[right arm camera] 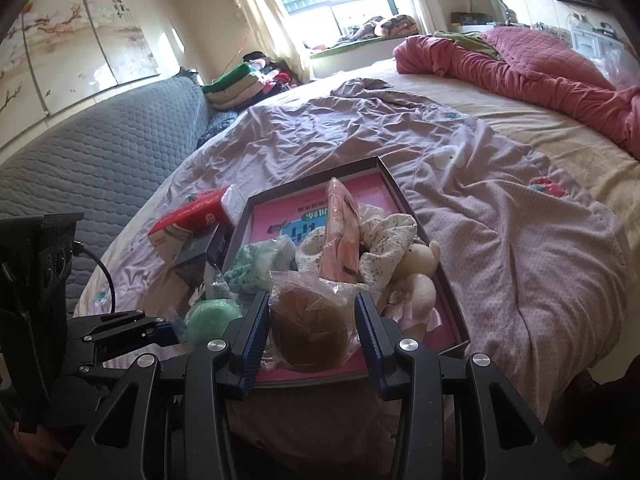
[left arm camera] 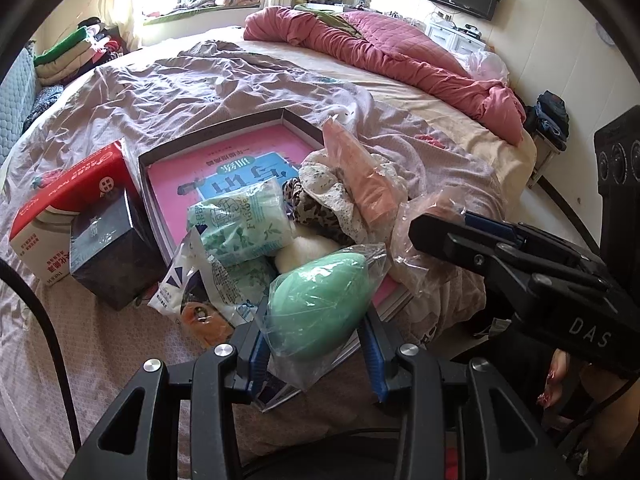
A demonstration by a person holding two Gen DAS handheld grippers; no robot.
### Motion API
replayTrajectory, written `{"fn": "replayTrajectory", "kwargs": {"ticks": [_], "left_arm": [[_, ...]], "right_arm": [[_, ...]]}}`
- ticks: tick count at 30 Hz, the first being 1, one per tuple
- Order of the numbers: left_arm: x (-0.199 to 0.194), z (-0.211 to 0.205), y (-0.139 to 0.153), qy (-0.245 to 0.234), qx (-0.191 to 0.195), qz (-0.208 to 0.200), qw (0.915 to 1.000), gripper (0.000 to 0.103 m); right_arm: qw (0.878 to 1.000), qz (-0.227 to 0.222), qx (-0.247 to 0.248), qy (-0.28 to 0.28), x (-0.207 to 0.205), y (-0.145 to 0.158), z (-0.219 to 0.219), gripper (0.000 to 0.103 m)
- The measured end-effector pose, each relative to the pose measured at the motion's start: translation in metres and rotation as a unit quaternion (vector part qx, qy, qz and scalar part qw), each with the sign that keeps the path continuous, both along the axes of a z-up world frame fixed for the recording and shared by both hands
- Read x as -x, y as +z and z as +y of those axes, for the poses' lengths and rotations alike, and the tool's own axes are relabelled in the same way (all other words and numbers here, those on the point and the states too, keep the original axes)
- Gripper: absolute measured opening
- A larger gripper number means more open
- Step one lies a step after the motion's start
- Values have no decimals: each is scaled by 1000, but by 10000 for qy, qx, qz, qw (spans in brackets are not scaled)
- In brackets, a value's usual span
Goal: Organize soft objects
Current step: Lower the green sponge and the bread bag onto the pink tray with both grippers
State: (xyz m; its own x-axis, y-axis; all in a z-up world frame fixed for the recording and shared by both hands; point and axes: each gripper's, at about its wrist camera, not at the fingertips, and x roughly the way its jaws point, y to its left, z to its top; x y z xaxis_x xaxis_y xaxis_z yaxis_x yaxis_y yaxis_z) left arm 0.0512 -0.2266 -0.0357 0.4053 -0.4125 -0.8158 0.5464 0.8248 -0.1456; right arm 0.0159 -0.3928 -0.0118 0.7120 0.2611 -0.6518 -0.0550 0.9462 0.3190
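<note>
Your left claw (left arm camera: pixel 316 344) pinches the green sponge (left arm camera: pixel 316 300) in its clear bag, held at the near edge of the tray (left arm camera: pixel 224 144). Your right claw (right arm camera: pixel 312 334) pinches the brown sponge (right arm camera: pixel 310 320), also bagged, over the tray's near rim. Both look ready to go down among the soft things, so lower each one into a free patch of the pink floor rather than onto the pile.

For the brown sponge, the near strip in front of the plush toy (right arm camera: pixel 416 280) looks the best spot; keep the bag's loose top from catching on the pink packet (right arm camera: pixel 340 232) standing upright just behind it. For the green one, mind the tissue pack (left arm camera: pixel 240 220) and the white pouch (left arm camera: pixel 192 280), which crowd the tray's near-left corner and partly hang over its edge. Let go only once a sponge rests flat, since the slick bags will likely slide.

The floral cloth (left arm camera: pixel 320 176) fills the middle. The red box (left arm camera: pixel 68 196) and dark box (left arm camera: pixel 112 252) sit just outside the tray on the bed (left arm camera: pixel 200 80), clear of your path. Your claws are close together, so set down one at a time.
</note>
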Motion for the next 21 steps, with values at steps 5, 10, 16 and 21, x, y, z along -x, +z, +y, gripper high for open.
{"fn": "replayTrajectory", "kwargs": {"ticks": [5, 10, 16, 21], "left_arm": [[-4, -2, -5, 15, -38, 55, 10000, 41], [-7, -6, -10, -1, -90, 88, 9999, 41], [-11, -11, -16, -8, -145, 143, 9998, 41], [-15, -11, -21, 7, -165, 186, 9997, 41]], "right_arm": [[10000, 63, -44, 28, -4, -7, -2, 44], [9998, 141, -107, 18, -5, -16, -5, 44], [9997, 182, -145, -8, -7, -21, -9, 44], [9997, 199, -138, -13, -9, -23, -10, 44]]}}
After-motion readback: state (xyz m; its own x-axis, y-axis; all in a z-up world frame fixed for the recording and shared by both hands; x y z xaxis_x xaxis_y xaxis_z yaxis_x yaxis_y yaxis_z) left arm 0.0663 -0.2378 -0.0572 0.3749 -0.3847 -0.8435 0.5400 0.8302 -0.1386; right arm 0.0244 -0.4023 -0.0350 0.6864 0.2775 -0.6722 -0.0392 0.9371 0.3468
